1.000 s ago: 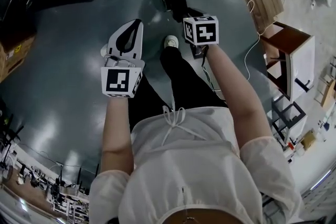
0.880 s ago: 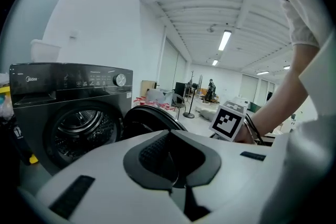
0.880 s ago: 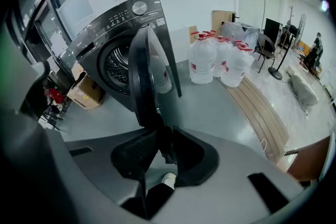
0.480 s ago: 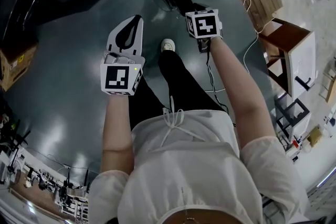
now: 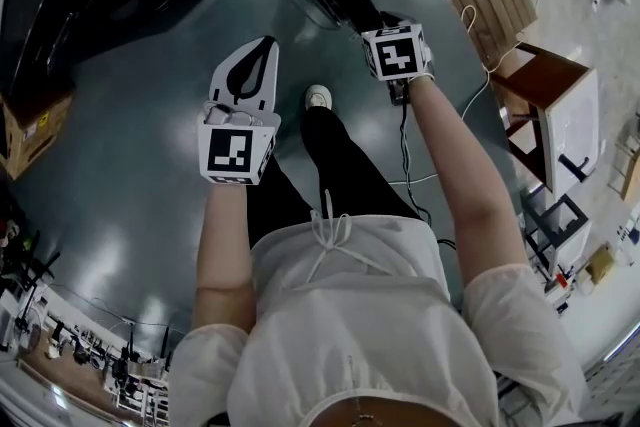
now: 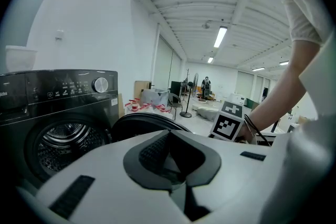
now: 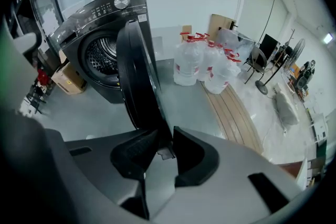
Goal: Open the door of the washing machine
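Forearm point(image 5: 465, 185) outstretched, right gripper point(image 7: 164, 139) on door point(image 7: 134, 71)

top point(image 5: 345, 315): white, short puffed sleeves, drawstring bow at front
trousers point(image 5: 345, 160): black
shoe point(image 5: 318, 97): white, 12 o'clock in head view
left gripper point(image 5: 262, 47): white shell, teardrop cut-out, black ribbed pads point(image 6: 153, 153)
right gripper point(image 7: 161, 148): same build
marker cubes: white, black squares; left cube point(image 5: 237, 151) at 10 o'clock, right cube point(image 5: 397, 52) at 1 o'clock
cable point(image 5: 404, 145): black, off right gripper
wrist bands point(image 6: 251, 126): black, right wrist
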The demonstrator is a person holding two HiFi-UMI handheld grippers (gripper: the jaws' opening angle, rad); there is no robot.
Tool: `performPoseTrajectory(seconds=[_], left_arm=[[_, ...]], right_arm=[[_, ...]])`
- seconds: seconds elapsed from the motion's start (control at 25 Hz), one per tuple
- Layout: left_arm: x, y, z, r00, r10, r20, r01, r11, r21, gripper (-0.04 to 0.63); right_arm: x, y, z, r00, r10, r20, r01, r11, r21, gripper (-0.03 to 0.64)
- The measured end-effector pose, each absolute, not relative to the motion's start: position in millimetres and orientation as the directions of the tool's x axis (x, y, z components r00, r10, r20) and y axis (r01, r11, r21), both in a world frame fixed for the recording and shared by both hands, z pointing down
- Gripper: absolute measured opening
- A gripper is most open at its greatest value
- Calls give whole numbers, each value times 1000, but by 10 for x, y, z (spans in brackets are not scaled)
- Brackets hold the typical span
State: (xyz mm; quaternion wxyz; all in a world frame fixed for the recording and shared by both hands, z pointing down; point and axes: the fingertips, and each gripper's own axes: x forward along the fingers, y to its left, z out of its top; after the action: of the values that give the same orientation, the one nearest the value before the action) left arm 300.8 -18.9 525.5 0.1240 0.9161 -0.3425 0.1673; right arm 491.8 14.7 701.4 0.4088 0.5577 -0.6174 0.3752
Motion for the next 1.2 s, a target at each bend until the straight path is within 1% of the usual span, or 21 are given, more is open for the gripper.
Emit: performPoseTrajectory(seconds=[0.08, 0.2, 0.24, 0.28, 0.44, 0.6, 0.68, 0.8, 0.96, 1.2], left_arm=[[3050, -207, 5255, 714, -583, 389, -664, -739, 112, 23], [3087, -213, 5200, 721, -577, 384, -658, -744, 117, 23], [3085, -208, 5176, 721, -578, 383, -658, -744, 116, 23], [3078, -202, 5149, 720, -580, 381, -659, -744, 114, 23], [3001, -191, 4982, 720, -597, 355, -660, -746, 85, 23], [2769, -159, 4724, 694, -629, 349, -689, -722, 68, 23], [2572, -127, 4588, 670, -642, 372, -710, -701, 69, 23], [2225, -151, 4353, 631, -691, 353, -749, -661, 45, 23], [1699, -187, 4062, 573, -752, 325, -798, -602, 15, 23], [792, -292, 3588, 494, -818, 294, -850, -526, -37, 23]], right_arm=[[4947, 137, 7007, -39, -381, 924, -996, 89, -5, 91], [4952, 170, 6929, -43, -363, 931, -998, 59, -23, 62], [4952, 189, 6872, -40, -361, 932, -999, 48, -24, 44], [4950, 207, 6802, -36, -365, 930, -999, 37, -24, 8], [4842, 227, 6489, -73, -426, 902, -997, 35, -64, 8], [4611, 188, 6140, -130, -495, 859, -991, 86, -100, 8], [4432, 155, 5960, -160, -521, 839, -987, 113, -118, 8], [4081, 10, 5630, -215, -578, 787, -974, 183, -131, 8], [3529, -312, 5072, -290, -666, 687, -945, 313, -96, 8], [2687, -651, 4370, -383, -725, 573, -891, 454, -21, 8]])
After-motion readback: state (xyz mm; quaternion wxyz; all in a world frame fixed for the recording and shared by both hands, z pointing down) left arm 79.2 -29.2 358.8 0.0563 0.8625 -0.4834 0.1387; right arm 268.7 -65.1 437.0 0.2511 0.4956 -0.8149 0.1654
